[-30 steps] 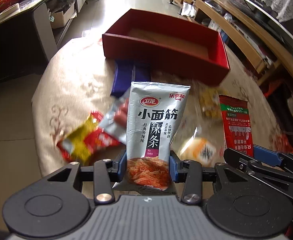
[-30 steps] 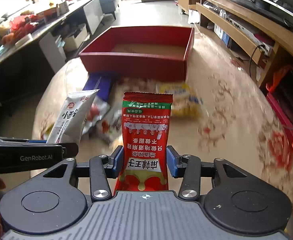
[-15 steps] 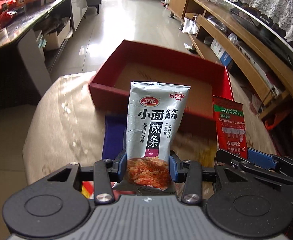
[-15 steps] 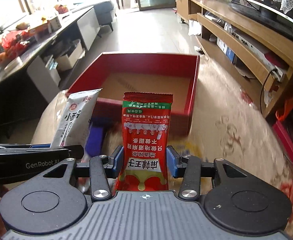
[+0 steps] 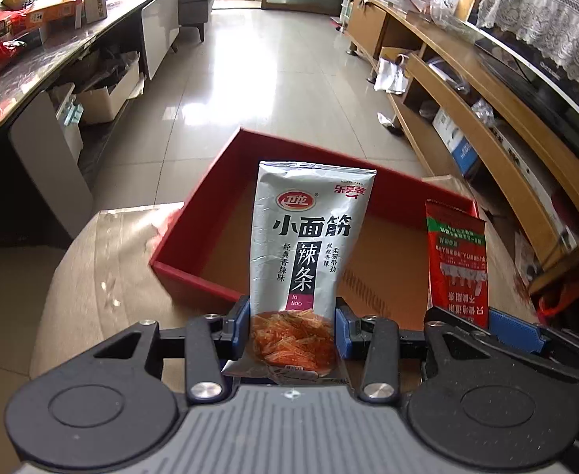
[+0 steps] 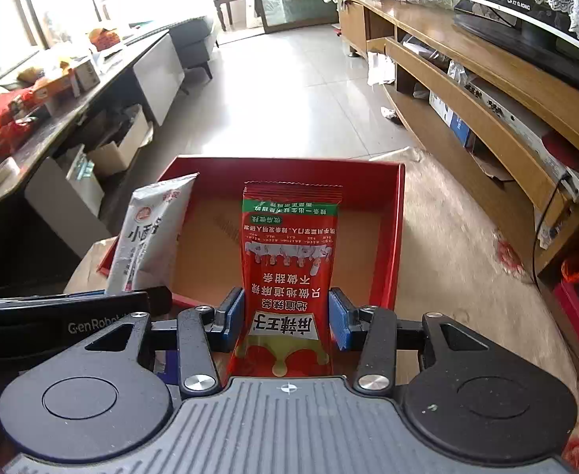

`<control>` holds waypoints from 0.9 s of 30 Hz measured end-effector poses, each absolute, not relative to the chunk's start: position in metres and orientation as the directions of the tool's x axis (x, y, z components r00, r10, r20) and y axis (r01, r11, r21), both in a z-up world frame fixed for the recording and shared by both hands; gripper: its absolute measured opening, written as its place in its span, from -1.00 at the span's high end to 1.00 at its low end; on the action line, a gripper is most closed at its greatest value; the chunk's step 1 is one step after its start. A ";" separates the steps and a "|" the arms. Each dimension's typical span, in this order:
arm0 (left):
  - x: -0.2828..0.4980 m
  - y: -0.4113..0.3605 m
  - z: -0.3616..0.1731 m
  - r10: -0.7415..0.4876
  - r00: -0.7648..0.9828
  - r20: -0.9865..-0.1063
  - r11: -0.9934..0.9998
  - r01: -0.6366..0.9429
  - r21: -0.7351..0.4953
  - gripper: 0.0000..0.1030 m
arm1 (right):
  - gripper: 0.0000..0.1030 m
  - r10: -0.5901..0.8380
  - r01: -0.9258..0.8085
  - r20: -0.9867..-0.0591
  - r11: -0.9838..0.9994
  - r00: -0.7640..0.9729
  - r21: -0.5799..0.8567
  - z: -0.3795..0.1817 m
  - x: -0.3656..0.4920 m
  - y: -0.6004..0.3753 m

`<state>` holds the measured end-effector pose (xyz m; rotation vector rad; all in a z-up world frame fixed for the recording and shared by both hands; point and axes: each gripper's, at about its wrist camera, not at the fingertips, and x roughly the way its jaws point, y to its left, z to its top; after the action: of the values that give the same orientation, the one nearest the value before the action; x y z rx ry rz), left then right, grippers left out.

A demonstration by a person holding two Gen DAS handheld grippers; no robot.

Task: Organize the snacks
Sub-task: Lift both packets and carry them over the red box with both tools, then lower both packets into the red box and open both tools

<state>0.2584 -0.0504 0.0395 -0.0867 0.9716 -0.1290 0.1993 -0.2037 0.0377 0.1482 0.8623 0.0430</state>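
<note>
My left gripper (image 5: 292, 328) is shut on a silver snack packet (image 5: 309, 237) held upright, just before the near wall of the red box (image 5: 194, 276). My right gripper (image 6: 287, 316) is shut on a red snack packet (image 6: 289, 260), held upright over the near edge of the same red box (image 6: 394, 237), whose brown floor shows bare. The silver packet also shows at left in the right wrist view (image 6: 151, 237), and the red packet at right in the left wrist view (image 5: 457, 260). The two grippers are side by side.
The box sits on a round table with a beige patterned cloth (image 6: 467, 237). Beyond it lie a tiled floor (image 5: 269, 79), a long wooden shelf unit (image 6: 487, 91) on the right and a cluttered dark counter (image 5: 32, 67) on the left.
Both grippers have moved forward with their packets, from over the loose snacks on the table to the near edge of the red box. The loose snacks have passed out of view.
</note>
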 end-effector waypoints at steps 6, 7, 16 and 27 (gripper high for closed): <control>0.288 -0.056 0.034 -0.121 0.577 -0.808 0.993 0.063 -0.104 0.26 | -0.02 0.086 0.021 -0.758 0.991 0.646 0.131 0.031 0.225 -0.203; 0.292 -0.057 0.032 -0.119 0.579 -0.807 0.993 0.063 -0.101 0.26 | -0.02 0.082 0.023 -0.759 0.992 0.646 0.127 0.031 0.229 -0.203; 0.325 -0.064 0.003 -0.101 0.550 -0.829 0.995 0.047 -0.091 0.26 | -0.01 0.072 0.026 -0.778 0.993 0.624 0.113 0.008 0.260 -0.208; 0.333 -0.063 -0.024 -0.057 0.502 -0.863 0.998 0.020 -0.055 0.26 | -0.02 0.072 0.006 -0.811 0.996 0.581 0.093 -0.015 0.271 -0.201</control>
<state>0.3327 -0.0634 -0.0244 -0.0394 1.0435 -0.0468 0.2708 -0.2012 -0.0146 0.0893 0.9509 0.0386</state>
